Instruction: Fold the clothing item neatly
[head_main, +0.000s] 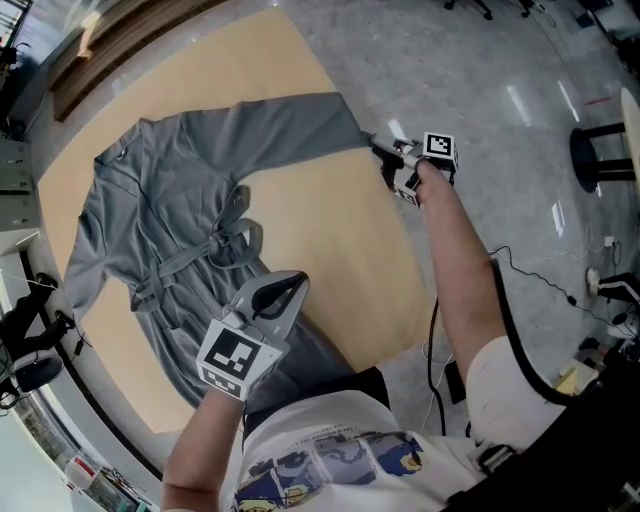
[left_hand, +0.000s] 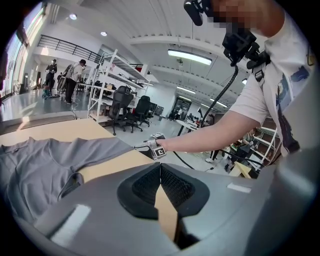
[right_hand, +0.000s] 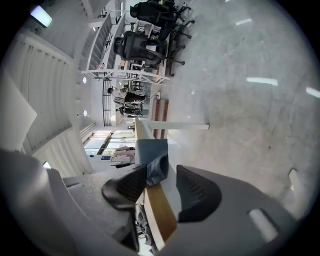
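A grey robe-like garment (head_main: 170, 190) lies spread on the tan table (head_main: 330, 240), its belt tied at the waist and one long sleeve (head_main: 290, 125) stretched toward the table's right edge. My right gripper (head_main: 382, 152) is at that sleeve's end. In the right gripper view its jaws (right_hand: 162, 170) stand open with the cuff (right_hand: 152, 155) between them, lying against the left pad and clear of the other. My left gripper (head_main: 288, 288) hovers over the garment's near hem. It is shut (left_hand: 160, 169), and no cloth shows between its pads.
The table's right edge (right_hand: 157, 210) runs just under the right gripper, with grey floor beyond. A black stool (head_main: 600, 155) and cables lie on the floor at right. Shelving and office chairs (left_hand: 125, 107) stand far off, with people (left_hand: 75, 75) in the distance.
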